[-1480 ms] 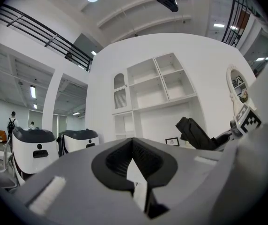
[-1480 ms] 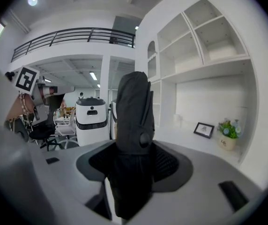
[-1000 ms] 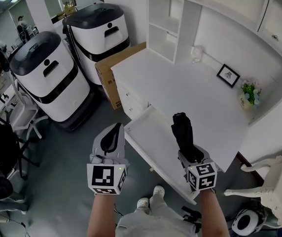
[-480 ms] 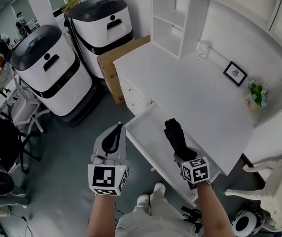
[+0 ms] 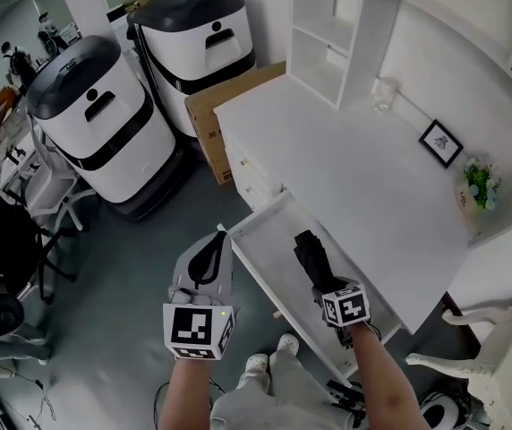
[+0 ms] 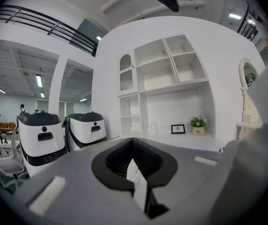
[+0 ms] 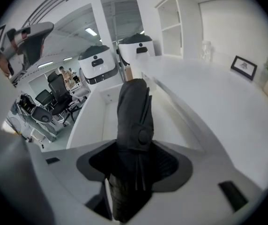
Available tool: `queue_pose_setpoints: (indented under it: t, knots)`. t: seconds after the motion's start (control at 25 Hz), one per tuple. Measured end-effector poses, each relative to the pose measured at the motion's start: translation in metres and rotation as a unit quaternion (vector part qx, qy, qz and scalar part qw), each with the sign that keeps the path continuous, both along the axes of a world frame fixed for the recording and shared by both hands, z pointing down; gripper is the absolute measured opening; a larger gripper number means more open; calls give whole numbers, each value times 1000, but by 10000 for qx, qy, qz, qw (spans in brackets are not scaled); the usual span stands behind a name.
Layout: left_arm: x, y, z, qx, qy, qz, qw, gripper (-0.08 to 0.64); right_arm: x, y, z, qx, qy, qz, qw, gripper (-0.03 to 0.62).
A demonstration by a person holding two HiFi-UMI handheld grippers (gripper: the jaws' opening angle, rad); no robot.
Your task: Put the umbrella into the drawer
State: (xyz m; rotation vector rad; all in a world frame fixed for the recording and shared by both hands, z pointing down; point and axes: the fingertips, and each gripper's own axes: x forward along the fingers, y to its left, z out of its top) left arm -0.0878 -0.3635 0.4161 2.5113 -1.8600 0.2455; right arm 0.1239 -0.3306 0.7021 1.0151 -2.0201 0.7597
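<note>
A black folded umbrella [image 5: 310, 253] is clamped in my right gripper [image 5: 326, 285] and points forward and down over the open white drawer [image 5: 260, 236]. In the right gripper view the umbrella [image 7: 135, 112] rises from between the jaws, whose pads press on it, with the drawer's floor [image 7: 99, 125] beneath; my right gripper [image 7: 130, 175] is shut on it. My left gripper [image 5: 213, 244] hovers left of the drawer's front corner, pointing about level, jaws together and nothing between them. In its own view the left gripper [image 6: 133, 148] faces the desk and shelves.
The drawer sticks out from a white desk [image 5: 363, 164] with a picture frame [image 5: 440, 141], a small plant [image 5: 477, 183] and a shelf unit [image 5: 326, 34]. Two white-and-black machines [image 5: 104, 128] and a cardboard box [image 5: 229, 106] stand left. A white chair [image 5: 498, 365] is at bottom right.
My right gripper has sunk and tipped downward, bringing the umbrella from above the desk edge down over the drawer. The left gripper dropped slightly.
</note>
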Motion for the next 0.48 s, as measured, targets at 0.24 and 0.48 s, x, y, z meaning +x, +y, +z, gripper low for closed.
queue_pose_setpoints:
  t: [0.24,0.48]
  knots:
    - [-2,-3,14,-182,-24,-96,9998,9,-3,-3,34,-403,91,25,9991,235]
    - [-3,-6,24,-322,-22,-106,9994,9,-4,-9,58,-675,101,394,9969,233]
